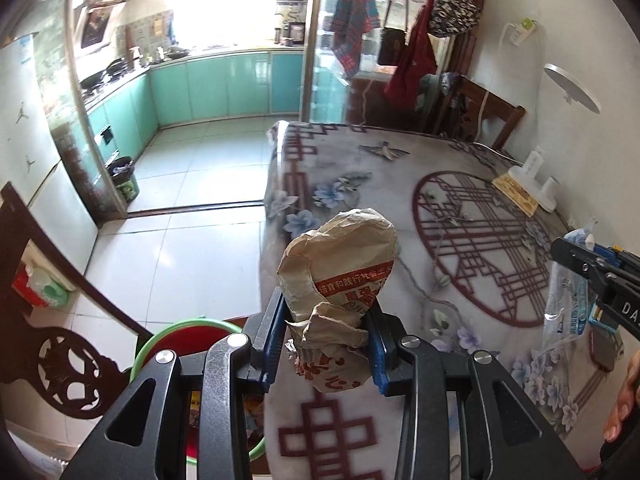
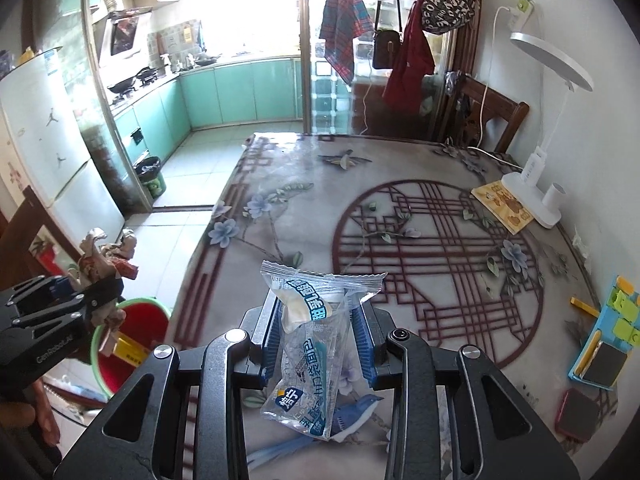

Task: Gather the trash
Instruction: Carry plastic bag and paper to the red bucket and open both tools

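Observation:
My left gripper (image 1: 326,340) is shut on a crumpled brown paper wad (image 1: 340,276) with red print, held above the table's left edge; it also shows in the right wrist view (image 2: 106,264). My right gripper (image 2: 314,328) is shut on a clear plastic bread wrapper (image 2: 310,344) with blue print, held above the patterned tablecloth (image 2: 400,248). The wrapper also shows in the left wrist view (image 1: 568,304). A red bin with a green rim (image 2: 132,332) stands on the floor left of the table, below the left gripper; it also shows in the left wrist view (image 1: 176,340).
A white desk lamp (image 2: 548,80), a yellow booklet (image 2: 504,206), a blue-green holder (image 2: 608,340) and a red phone (image 2: 578,414) sit along the table's right side. A wooden chair (image 1: 60,352) stands left. A fridge (image 2: 52,136) and a dark kitchen bin (image 2: 152,178) lie beyond.

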Demonstrator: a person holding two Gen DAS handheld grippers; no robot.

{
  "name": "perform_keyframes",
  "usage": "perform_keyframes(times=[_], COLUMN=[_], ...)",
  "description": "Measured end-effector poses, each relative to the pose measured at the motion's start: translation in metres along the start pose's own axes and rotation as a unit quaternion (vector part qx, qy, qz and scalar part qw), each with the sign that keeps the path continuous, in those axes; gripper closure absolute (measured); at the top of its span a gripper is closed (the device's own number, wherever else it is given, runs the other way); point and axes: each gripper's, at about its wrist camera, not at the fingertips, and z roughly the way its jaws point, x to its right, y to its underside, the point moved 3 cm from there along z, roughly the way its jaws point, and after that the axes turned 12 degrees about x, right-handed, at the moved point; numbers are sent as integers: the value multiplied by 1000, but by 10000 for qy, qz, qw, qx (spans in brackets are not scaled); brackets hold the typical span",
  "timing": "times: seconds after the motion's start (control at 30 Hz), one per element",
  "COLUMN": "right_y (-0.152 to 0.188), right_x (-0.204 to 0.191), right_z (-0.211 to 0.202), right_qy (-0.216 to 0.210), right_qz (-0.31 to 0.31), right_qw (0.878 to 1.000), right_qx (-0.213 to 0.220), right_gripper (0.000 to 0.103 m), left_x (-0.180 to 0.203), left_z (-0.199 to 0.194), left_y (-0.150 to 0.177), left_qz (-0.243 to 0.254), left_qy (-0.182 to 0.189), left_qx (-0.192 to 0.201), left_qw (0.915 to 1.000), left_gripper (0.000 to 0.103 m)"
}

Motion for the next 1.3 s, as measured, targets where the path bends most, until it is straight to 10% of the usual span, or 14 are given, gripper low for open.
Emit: perform_keyframes(times=[1.3], right_y=[8], right_x=[-179], right_z=[42], right_qy=[-1587], right_qz=[-1031], right_qw=[9809], right_qx=[-451], right_gripper=[72], left_x=[-196], left_z=[-15], left_y=[89], left_qz=[-1176], left_qy=[-1513], left_qx=[-650], left_qw=[9793], left_gripper=[69])
